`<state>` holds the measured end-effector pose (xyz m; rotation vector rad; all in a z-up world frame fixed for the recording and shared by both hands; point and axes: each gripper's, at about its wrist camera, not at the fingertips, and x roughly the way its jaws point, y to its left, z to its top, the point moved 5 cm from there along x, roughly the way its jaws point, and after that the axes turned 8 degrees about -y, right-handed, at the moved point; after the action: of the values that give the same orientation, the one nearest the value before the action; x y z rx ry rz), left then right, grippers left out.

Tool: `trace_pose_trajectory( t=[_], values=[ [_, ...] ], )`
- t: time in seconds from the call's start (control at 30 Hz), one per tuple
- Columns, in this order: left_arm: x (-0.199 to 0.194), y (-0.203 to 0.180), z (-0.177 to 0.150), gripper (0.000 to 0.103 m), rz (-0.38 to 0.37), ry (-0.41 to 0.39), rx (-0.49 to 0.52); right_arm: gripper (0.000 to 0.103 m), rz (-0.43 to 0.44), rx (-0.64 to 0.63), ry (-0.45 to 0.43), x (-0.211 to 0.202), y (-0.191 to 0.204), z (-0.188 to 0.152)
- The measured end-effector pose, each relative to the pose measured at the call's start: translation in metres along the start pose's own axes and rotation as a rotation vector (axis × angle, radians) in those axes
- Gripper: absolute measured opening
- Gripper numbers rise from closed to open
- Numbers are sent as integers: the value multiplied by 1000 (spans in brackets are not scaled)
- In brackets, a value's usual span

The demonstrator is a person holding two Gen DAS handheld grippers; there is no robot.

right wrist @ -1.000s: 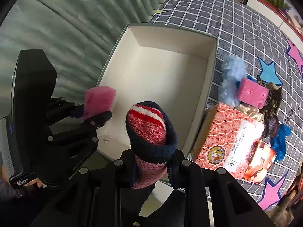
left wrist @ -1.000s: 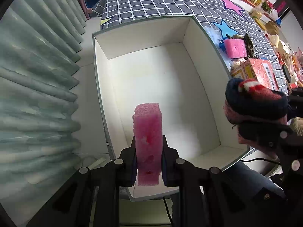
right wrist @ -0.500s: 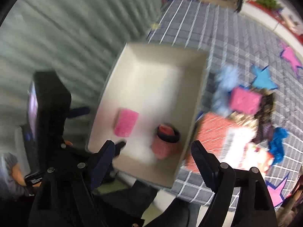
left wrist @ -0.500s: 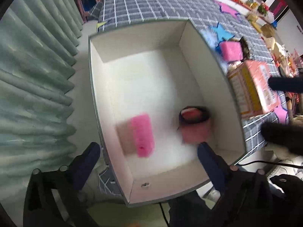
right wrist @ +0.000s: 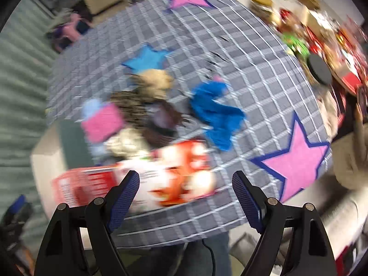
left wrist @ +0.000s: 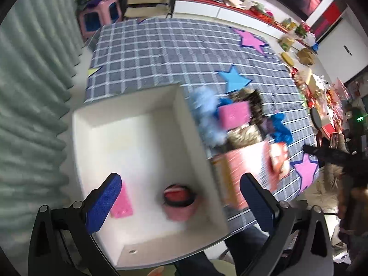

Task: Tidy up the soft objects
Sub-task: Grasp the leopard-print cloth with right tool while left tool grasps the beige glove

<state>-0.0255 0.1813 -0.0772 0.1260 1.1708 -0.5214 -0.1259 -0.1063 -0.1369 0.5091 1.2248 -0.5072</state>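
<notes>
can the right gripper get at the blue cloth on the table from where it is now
Probably yes. The right gripper has open, empty jaws, and the blue cloth lies uncovered on the checked tablecloth. Only the red box sits between them, which it could likely pass above.

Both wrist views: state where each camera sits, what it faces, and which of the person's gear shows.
Left wrist: on the left gripper, looking down into the white box; open fingers show.
Right wrist: on the right gripper, facing the checked cloth and blue rag; open fingers show.
Shared: the pink sponge and red carton.
</notes>
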Motion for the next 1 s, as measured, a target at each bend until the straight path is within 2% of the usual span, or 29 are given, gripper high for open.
trace_pose_trajectory(
  t=[0.07, 0.13, 0.27, 0.33, 0.37, 0.4, 0.43, 0.5, 0.53, 0.57, 0.6, 0.63, 0.67, 0.77, 0.87, 1.0],
  values=[
    [4, -17, 11, 103, -14, 10, 4, 84, 5, -7, 19, 11, -8, 5],
    [8, -28, 18, 103, -13, 21, 4, 84, 43, -23, 36, 21, 0, 16],
    [11, -42, 29, 103, 2, 39, -14, 84, 166, -126, 82, 46, 44, 35],
    [9, -47, 32, 103, 19, 42, -24, 84, 144, -203, 78, 66, 62, 46],
    [8, -48, 33, 103, 27, 43, -28, 84, 104, -223, 75, 79, 68, 54],
    [7, -49, 34, 103, 38, 45, -31, 84, 95, -204, 72, 91, 72, 63],
    [6, -50, 34, 103, 51, 50, -35, 84, 125, -159, 76, 102, 74, 70],
    [7, -50, 36, 103, 70, 58, -50, 84, 209, -67, 118, 121, 78, 79],
    [8, -51, 37, 103, 73, 63, -55, 82, 256, -8, 165, 134, 81, 83],
    [10, -52, 39, 103, 82, 68, -57, 59, 274, 15, 182, 139, 83, 86],
    [12, -53, 40, 103, 91, 72, -56, 26, 279, 12, 189, 142, 85, 90],
    [14, -55, 42, 103, 99, 75, -56, 26, 296, -15, 201, 143, 88, 94],
    [15, -56, 45, 103, 102, 76, -57, 20, 332, -42, 212, 139, 90, 98],
    [24, -68, 60, 103, 103, 76, -50, 19, 399, -68, 172, 113, 82, 106],
    [39, -84, 78, 103, 91, 80, -26, 19, 437, -23, 104, 81, 48, 116],
    [72, -115, 100, 103, 54, 108, 13, 19, 420, 105, 69, 63, -21, 120]
  ],
)
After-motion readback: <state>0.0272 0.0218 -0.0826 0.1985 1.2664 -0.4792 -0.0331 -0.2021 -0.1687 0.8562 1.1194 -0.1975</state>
